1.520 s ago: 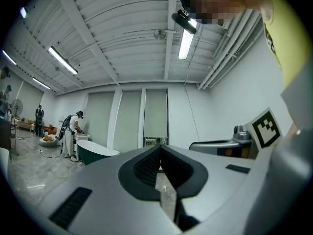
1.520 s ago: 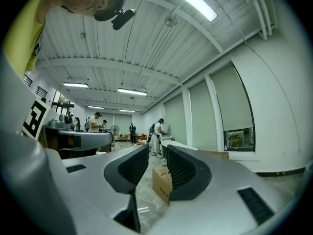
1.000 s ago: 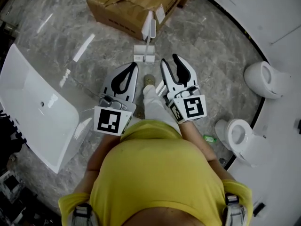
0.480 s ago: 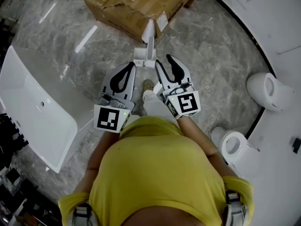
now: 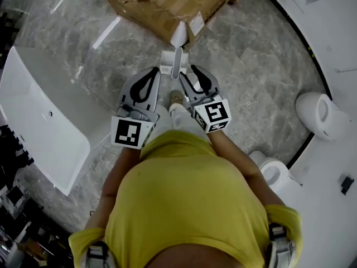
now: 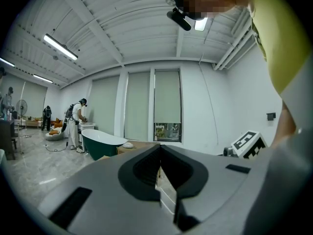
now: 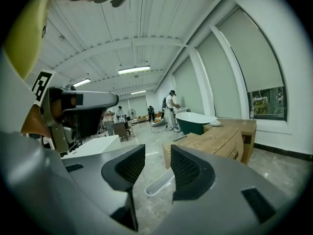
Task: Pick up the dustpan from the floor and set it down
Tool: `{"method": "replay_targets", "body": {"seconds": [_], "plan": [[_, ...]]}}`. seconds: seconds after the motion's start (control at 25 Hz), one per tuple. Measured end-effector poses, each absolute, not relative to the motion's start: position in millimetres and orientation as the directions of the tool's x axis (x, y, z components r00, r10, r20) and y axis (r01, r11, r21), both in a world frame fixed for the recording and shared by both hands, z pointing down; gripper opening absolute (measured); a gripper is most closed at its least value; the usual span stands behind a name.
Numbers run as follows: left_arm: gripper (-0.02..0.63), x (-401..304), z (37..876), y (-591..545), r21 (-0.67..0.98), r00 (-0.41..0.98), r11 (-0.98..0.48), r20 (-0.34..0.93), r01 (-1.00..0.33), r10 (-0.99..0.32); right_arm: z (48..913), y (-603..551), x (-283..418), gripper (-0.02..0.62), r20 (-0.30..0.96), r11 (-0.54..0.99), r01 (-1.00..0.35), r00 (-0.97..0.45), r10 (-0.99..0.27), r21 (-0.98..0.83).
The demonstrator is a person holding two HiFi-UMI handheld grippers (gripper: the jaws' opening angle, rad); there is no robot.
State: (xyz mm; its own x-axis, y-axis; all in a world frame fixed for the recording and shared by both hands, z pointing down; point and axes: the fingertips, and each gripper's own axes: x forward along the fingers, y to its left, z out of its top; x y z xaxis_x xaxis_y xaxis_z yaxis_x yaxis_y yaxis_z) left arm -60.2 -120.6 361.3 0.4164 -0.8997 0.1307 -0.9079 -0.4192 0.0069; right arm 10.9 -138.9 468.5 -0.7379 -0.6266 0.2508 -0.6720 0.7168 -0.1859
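The white dustpan (image 5: 176, 56) stands on the marble floor against a cardboard box (image 5: 167, 1), its handle rising toward the box. My right gripper (image 5: 188, 74) hovers just short of the handle and is open; its jaws have just been opening and nothing lies between the pads. In the right gripper view the dustpan handle (image 7: 161, 181) shows beyond the gap of the right gripper (image 7: 157, 153). My left gripper (image 5: 157, 71) is beside it on the left, shut and empty. In the left gripper view, the left gripper (image 6: 160, 151) shows only a thin slit.
A long white bathtub (image 5: 39, 121) lies on the floor at left. Two white toilets (image 5: 323, 113) (image 5: 273, 172) stand by the curved wall at right. My shoe (image 5: 177, 97) is between the grippers. People work far off near a green tub (image 7: 195, 121).
Both grippers have moved forward and down toward the dustpan. The right one has drawn in close to the handle, and its jaws look a little wider.
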Motion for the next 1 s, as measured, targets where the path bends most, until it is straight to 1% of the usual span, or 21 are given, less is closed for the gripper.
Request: {"method": "replay_targets", "body": {"seconds": [0.16, 0.36, 0.64, 0.8, 0.92, 1.0], "plan": [[0.002, -60, 376, -134, 0.007, 0.432, -0.436, 0.156, -0.9, -0.888, 497, -149, 7, 0.186, 0.305, 0.704, -0.664, -0.745, -0.594, -0.251], [0.002, -61, 390, -151, 0.031, 0.46, -0.462, 0.187, -0.886, -0.868, 523, -164, 3, 0.187, 0.352, 0.654, -0.656, -0.754, -0.555, -0.376], [0.002, -62, 417, -178, 0.073, 0.514, -0.514, 0.257, -0.855, -0.819, 554, -177, -2, 0.19, 0.399, 0.576, -0.608, -0.794, -0.459, -0.547], [0.002, -67, 431, -189, 0.068, 0.517, -0.521, 0.28, -0.851, -0.809, 568, -177, -6, 0.207, 0.377, 0.484, -0.539, -0.837, -0.396, -0.689], [0.002, -68, 438, -197, 0.084, 0.519, -0.519, 0.297, -0.85, -0.801, 576, -177, -12, 0.239, 0.343, 0.406, -0.469, -0.873, -0.346, -0.784], [0.002, -67, 440, -200, 0.091, 0.524, -0.523, 0.307, -0.847, -0.795, 582, -176, -16, 0.25, 0.317, 0.352, -0.419, -0.895, -0.312, -0.837]]}}
